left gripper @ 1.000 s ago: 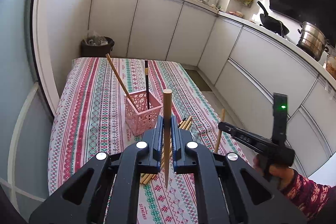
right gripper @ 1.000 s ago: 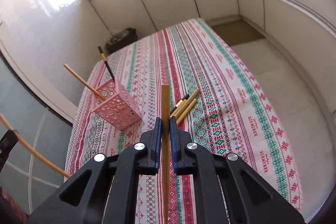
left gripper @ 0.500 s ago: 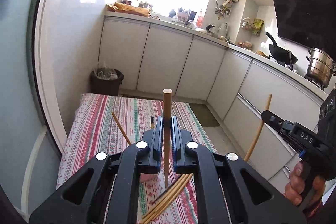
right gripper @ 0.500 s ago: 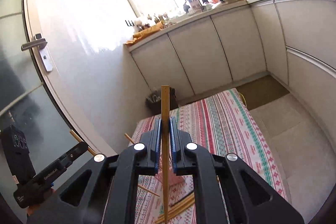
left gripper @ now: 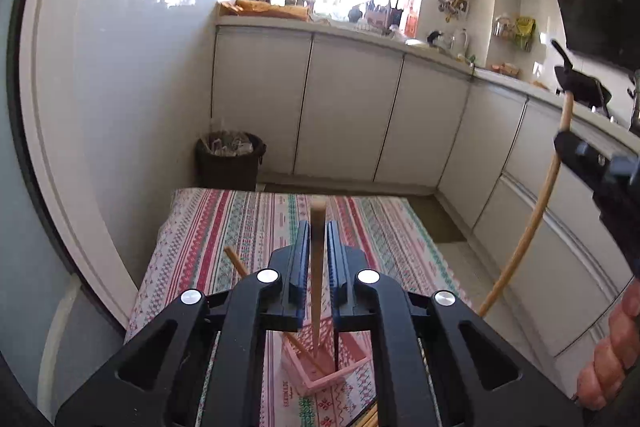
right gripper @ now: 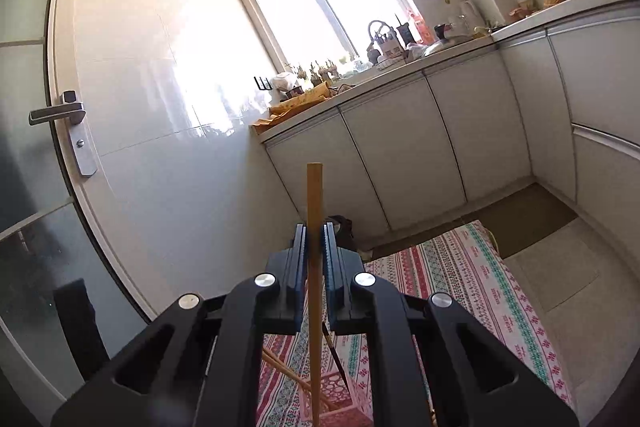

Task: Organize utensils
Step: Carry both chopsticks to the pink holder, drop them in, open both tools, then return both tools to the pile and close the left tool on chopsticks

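My left gripper (left gripper: pixel 318 227) hangs over the pink lattice basket (left gripper: pixel 320 375). A wooden chopstick (left gripper: pixel 317 267) stands upright between its jaws, tip down inside the basket. The jaws are opening, with a gap on each side of the stick. One more wooden chopstick (left gripper: pixel 236 261) leans in the basket. My right gripper (right gripper: pixel 315 231) is shut on a second wooden chopstick (right gripper: pixel 315 195), held upright above the basket (right gripper: pixel 340 391), where a black chopstick (right gripper: pixel 334 351) also stands. In the left wrist view the right gripper (left gripper: pixel 562 143) sits high at the right with its chopstick (left gripper: pixel 536 219).
The basket rests on a striped patterned tablecloth (left gripper: pixel 224 227). Loose chopsticks (left gripper: pixel 370 417) lie on it near the bottom edge. A dark waste bin (left gripper: pixel 230 161) stands beyond the table against white cabinets (left gripper: pixel 352 115). A person's hand (left gripper: pixel 612 347) holds the right gripper.
Both grippers rose and tilted up, so the table sank in both views. The left one moved over the basket, and its jaws have parted from the chopstick.
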A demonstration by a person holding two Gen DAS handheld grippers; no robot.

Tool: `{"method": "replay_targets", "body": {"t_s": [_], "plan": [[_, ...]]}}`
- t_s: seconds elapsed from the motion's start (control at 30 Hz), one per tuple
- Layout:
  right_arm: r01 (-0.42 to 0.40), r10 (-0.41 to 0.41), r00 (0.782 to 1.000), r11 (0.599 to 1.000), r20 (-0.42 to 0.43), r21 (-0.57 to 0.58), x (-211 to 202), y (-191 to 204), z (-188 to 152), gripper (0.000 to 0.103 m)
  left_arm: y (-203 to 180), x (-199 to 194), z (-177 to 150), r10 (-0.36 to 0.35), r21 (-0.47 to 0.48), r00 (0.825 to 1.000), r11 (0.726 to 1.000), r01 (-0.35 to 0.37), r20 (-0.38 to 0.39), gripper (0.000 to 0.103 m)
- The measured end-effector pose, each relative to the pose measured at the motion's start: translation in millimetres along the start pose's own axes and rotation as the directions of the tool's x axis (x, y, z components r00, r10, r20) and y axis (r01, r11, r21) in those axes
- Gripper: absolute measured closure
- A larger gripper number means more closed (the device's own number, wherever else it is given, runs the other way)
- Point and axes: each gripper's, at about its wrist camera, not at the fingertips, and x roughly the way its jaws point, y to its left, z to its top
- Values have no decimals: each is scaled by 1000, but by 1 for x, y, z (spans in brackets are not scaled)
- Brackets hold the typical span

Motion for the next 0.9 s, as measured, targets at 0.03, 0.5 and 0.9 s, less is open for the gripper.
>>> {"method": "replay_targets", "body": {"t_s": [0.03,0.5,0.9], "plan": [[2,-2,1000,1000,-1,-6,8,1,-5,95,1,0,-4,6,9,1000,1000,-6,-10,81],[29,-30,999,996,-19,-80,84,8,-68,95,31,-55,9,119,-91,987,990,-110,111,68],[33,-34,999,997,-20,-70,41,4,-70,50,32,-65,9,129,-91,985,989,-119,118,65]]}}
